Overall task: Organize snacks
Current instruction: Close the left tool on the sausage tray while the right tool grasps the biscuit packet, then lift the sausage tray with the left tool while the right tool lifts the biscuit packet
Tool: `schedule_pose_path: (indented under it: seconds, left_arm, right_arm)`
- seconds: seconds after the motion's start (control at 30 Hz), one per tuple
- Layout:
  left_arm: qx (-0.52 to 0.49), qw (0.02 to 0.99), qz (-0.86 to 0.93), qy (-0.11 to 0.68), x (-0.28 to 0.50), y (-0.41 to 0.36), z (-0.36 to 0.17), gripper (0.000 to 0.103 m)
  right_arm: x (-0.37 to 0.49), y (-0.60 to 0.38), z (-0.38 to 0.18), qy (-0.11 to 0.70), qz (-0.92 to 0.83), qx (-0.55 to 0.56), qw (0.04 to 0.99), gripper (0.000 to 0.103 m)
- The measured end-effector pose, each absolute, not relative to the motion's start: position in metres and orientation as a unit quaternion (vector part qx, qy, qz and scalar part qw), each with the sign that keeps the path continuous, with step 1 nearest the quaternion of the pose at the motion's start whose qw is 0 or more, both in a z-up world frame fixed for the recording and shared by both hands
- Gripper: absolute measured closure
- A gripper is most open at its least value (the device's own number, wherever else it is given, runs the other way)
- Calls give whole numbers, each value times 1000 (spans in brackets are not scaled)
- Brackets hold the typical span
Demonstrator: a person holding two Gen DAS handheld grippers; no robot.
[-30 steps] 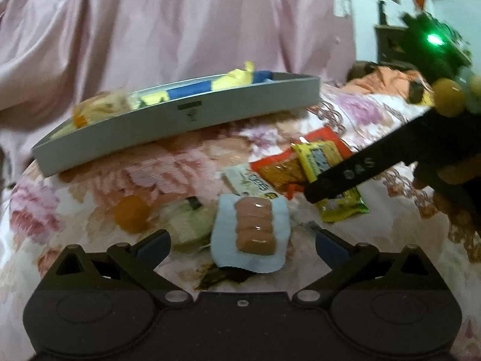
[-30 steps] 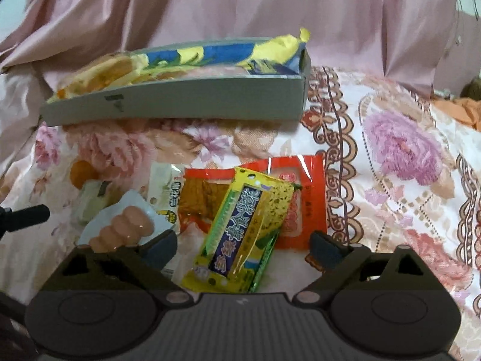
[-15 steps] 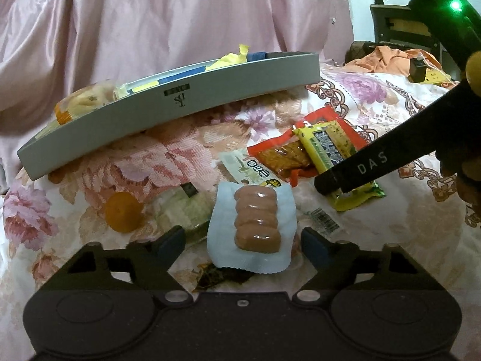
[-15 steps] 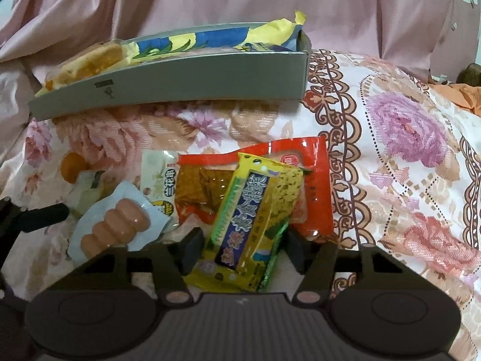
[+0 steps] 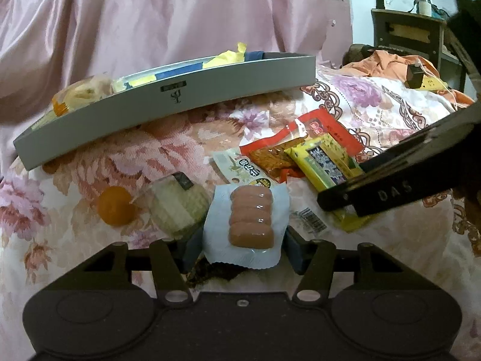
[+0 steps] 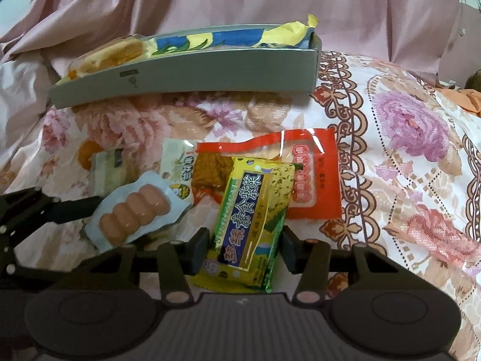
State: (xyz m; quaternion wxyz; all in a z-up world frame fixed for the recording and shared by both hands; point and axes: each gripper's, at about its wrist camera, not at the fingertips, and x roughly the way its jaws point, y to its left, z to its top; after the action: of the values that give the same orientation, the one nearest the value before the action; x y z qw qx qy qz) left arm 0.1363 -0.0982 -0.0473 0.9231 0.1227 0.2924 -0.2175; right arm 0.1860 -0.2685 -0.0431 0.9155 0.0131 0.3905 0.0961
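A pack of small sausages (image 5: 249, 225) in a pale blue wrapper lies on the flowered bedspread. My left gripper (image 5: 243, 252) is closing on it, and its pads touch the wrapper's two side edges. A yellow snack pack with a blue label (image 6: 252, 216) sits between the fingers of my right gripper (image 6: 245, 249), whose jaws are closing with the pads against its sides. From the left wrist view that yellow pack (image 5: 324, 165) runs under a black finger of the right gripper (image 5: 375, 192). Behind stands a long grey box (image 5: 180, 102) holding a blue-yellow bag (image 6: 228, 37) and a bun.
A red pack (image 6: 315, 180), a white-green sachet (image 5: 243, 171), a clear-wrapped pale cake (image 5: 177, 204) and an orange round sweet (image 5: 115, 206) lie close by. Pink cloth (image 5: 150, 15) hangs behind the box. Orange clothing (image 5: 390, 63) and a wooden chair are at the far right.
Both pairs of jaws have come in from wide open. The left pair now meets the sausage wrapper, which has bent up a little. The right pair now meets the yellow pack.
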Motion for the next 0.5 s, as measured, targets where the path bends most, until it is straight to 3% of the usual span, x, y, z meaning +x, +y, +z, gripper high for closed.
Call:
schedule_pose_path:
  seconds: [0.5]
  left_arm:
    - [115, 914, -181, 346, 103, -87, -41, 45]
  right_arm:
    - [139, -265, -46, 382, 138, -16, 914, 51]
